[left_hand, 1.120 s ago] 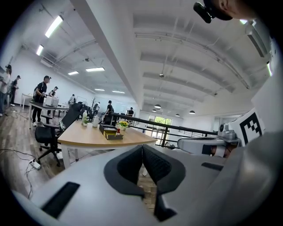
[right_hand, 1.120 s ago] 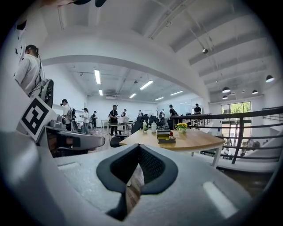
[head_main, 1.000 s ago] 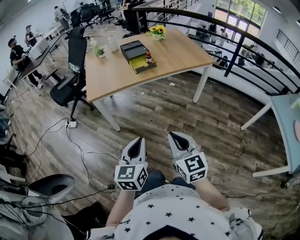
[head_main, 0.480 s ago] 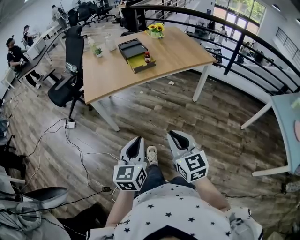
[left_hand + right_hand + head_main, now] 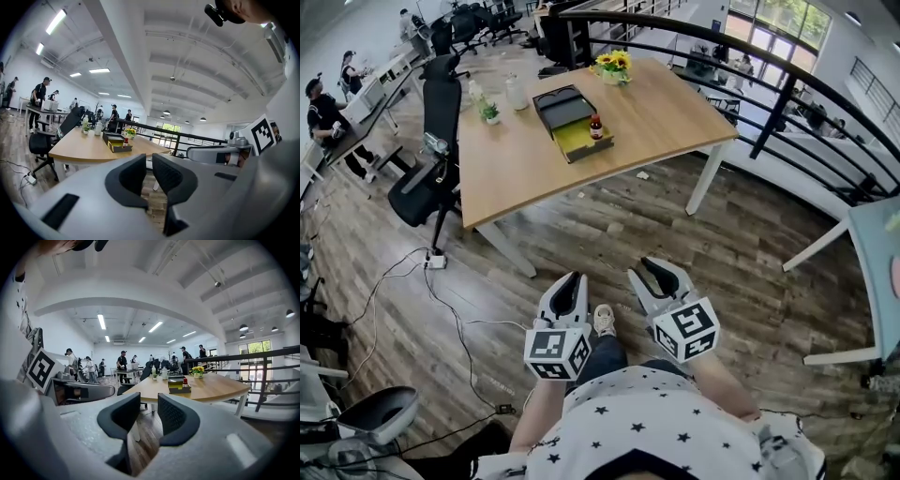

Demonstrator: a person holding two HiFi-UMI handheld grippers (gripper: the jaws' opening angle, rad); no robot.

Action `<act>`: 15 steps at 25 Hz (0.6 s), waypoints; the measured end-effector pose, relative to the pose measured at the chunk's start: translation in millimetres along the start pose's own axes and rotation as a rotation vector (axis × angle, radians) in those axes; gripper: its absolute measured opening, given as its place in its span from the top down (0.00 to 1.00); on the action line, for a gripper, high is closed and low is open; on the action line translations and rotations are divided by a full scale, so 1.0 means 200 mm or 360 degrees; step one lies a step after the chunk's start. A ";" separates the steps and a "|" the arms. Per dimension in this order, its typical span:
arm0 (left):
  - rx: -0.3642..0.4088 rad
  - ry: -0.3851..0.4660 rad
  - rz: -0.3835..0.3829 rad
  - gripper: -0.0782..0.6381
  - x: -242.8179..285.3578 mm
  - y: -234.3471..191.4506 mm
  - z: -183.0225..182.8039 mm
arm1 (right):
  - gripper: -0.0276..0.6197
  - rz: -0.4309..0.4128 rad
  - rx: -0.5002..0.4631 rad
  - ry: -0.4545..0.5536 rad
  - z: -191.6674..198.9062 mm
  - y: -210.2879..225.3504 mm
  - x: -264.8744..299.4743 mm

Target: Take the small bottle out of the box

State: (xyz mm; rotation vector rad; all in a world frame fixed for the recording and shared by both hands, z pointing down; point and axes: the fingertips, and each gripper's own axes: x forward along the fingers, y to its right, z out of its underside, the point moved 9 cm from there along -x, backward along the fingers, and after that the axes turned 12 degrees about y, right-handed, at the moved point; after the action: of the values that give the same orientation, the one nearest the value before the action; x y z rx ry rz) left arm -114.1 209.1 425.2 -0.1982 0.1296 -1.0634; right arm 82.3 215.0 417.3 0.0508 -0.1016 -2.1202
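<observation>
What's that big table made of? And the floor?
The table looks like wood or wood-look board, pale and smooth, on white, probably metal, legs. The floor looks like dark planks with streaky grain, wood or laminate.

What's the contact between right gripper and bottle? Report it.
Apart. Head view: right gripper, jaws opening empty, over the floor; bottle far off in the box.

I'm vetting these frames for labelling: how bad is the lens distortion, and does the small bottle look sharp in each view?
Head view: fisheye bows the railing into an arc; the small bottle is tiny but crisp. Left gripper view: round black vignette, small bottle a reddish speck. Right gripper view: same vignette, small bottle faint but legible.
</observation>
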 end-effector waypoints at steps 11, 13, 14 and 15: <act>-0.0026 -0.0027 0.0048 0.73 0.50 -0.30 -0.13 | 0.70 0.0032 -0.0003 -0.0035 -0.10 0.27 0.53; -0.0024 -0.0022 0.0051 0.72 0.59 -0.35 -0.16 | 0.69 0.0040 -0.0001 -0.0037 -0.11 0.31 0.63; -0.0022 -0.0021 0.0055 0.71 0.64 -0.38 -0.17 | 0.69 0.0045 -0.0001 -0.0039 -0.12 0.34 0.68; -0.0020 -0.0018 0.0060 0.71 0.68 -0.41 -0.18 | 0.68 0.0048 -0.0002 -0.0040 -0.13 0.36 0.73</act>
State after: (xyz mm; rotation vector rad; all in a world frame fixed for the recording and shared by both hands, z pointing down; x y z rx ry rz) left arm -126.4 47.1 406.9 -0.2125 0.1292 -1.0241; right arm 69.3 52.2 399.6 0.0216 -0.1154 -2.0911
